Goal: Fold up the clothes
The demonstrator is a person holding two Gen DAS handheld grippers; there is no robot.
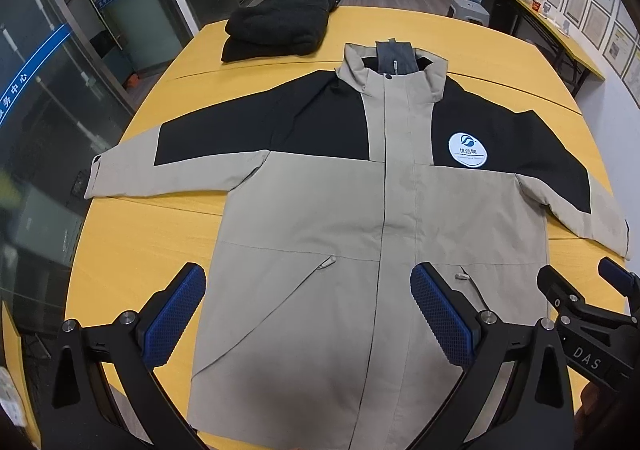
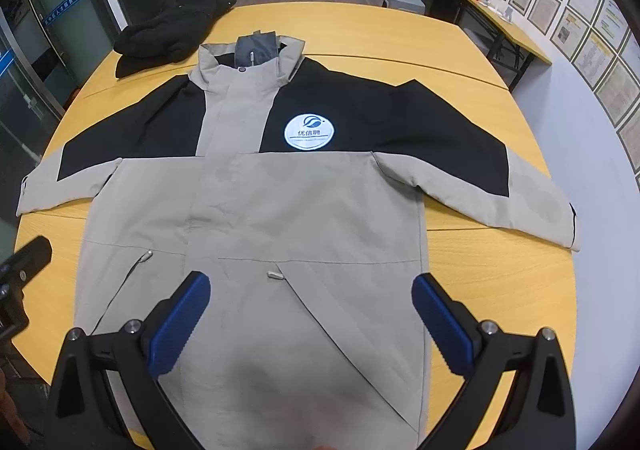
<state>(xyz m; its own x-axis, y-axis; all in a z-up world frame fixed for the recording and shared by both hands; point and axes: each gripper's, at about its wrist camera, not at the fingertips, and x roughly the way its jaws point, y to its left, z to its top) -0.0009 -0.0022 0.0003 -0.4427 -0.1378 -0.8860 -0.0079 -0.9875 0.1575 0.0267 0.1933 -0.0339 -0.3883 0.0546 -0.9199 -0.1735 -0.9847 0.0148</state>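
Your left hand-held gripper [image 1: 308,314] is poised above the lower hem region of the jacket [image 1: 360,210], jaws spread wide and grasping nothing; its blue ribbed pads [image 1: 176,314] frame the left pocket zip and the front placket. Your right hand-held gripper [image 2: 312,318] hovers level with it over the jacket's other half, likewise released, its blue pads [image 2: 440,326] set wide to either side of the right pocket zip pull. In the left wrist view the right hand-held gripper appears at the lower right edge, just beside the left one; in the right wrist view part of the left unit shows at the left edge. Both point forward along the garment toward its collar.

The jacket, beige with black shoulder panels, lies flat and front-up on the yellow tabletop [image 1: 132,250], zipped closed, both sleeves stretched outward to the sides. A round white logo patch [image 1: 468,150] sits on the chest panel. The grey-lined hood is at the far end.

Beyond the collar, on the far left of the tabletop, rests a dark folded garment [image 1: 276,30], apart from the jacket.
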